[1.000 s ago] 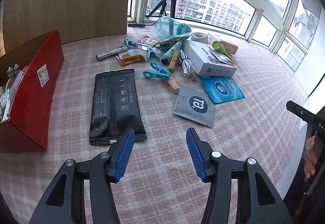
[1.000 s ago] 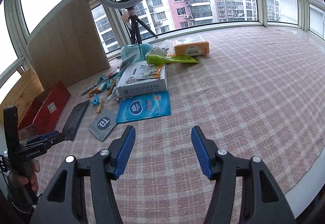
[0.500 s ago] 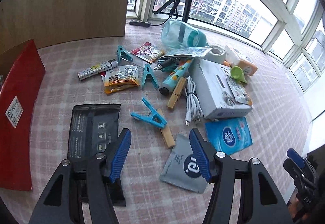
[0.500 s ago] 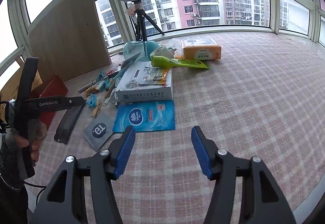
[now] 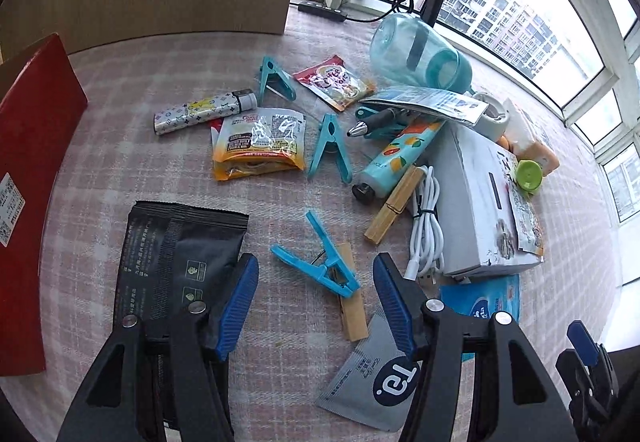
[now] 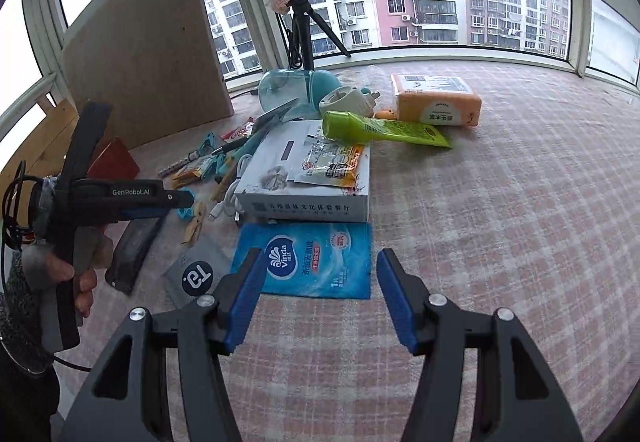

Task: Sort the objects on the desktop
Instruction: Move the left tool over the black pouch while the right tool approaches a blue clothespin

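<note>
Both tongs are empty: the left tongs point(image 5: 316, 284), jaws just eased wider, gape over the blue clothespin point(image 5: 320, 262) lying on the bench point(image 5: 280, 370) beside the white box point(image 5: 476, 201), while the right tongs point(image 6: 318, 282) gape over the blue tissue packet point(image 6: 312, 262) before that box.

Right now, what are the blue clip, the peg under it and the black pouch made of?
Blue clip: looks like moulded plastic, smooth, uniform colour. Peg: bare wood, pale with matte grain. Black pouch: probably plastic film, matte, creased, crimped end seal.
</note>
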Available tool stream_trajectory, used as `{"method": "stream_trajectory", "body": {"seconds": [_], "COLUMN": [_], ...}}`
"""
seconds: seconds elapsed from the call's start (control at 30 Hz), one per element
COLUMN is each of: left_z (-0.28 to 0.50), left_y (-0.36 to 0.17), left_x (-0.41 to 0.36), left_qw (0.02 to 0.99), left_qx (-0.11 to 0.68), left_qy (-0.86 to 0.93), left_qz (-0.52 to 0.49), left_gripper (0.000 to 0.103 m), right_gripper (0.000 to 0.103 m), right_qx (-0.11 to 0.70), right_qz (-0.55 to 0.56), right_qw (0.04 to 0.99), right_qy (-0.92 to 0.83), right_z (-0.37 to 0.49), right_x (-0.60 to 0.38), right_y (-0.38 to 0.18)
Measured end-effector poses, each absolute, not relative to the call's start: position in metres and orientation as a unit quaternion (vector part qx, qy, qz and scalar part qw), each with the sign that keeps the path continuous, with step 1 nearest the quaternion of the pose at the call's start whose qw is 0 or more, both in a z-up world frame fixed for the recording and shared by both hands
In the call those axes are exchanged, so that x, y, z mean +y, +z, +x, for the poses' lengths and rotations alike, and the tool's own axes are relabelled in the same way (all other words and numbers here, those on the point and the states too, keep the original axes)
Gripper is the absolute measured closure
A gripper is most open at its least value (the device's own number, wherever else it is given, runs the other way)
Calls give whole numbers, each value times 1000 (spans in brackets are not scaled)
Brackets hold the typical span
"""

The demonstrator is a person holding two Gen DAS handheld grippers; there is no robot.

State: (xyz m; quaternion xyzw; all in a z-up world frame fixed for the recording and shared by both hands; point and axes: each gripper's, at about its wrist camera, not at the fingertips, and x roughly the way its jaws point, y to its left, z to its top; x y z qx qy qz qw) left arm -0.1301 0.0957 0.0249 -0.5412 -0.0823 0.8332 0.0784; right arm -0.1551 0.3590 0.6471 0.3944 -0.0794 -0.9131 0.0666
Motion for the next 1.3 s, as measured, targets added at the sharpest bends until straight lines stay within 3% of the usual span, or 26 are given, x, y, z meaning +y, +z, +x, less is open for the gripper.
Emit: {"method": "stream_trajectory", "body": {"seconds": [0.17,0.3,0.4,0.77,1.03,1.23,1.3], "left_z": [-133,-136,-136,-132,-130,-122,-117], "left_y": [20,19,18,16,19,32,37], "left_x": [92,88,88,91,87,86,85], "left_qw": [69,66,69,74,79,93,103], "left_qx": [-91,-103,-100,-92,-100,-68,-46], "left_qy": [832,831,829,828,831,842,845], "left_qz": [-544,-542,-546,-548,-542,-527,-523], "left_gripper": [46,46,46,46,46,46,46], "right_gripper": [49,60,61,61,61,61,61], "right_qx": [-120,-85,-43,-119,-192,-131,-46], "right_qz": [404,413,418,458,376,401,380], "right_qw": [104,170,182,49,18,30,35], "right_qy": [-901,-891,-889,-880,-906,-906,-923], "right_z": [-161,-178,-189,-195,-188,-221,-227], "right_x": [358,324,305,415,449,424,411], "right_y": [649,663,665,631,663,665,670]}}
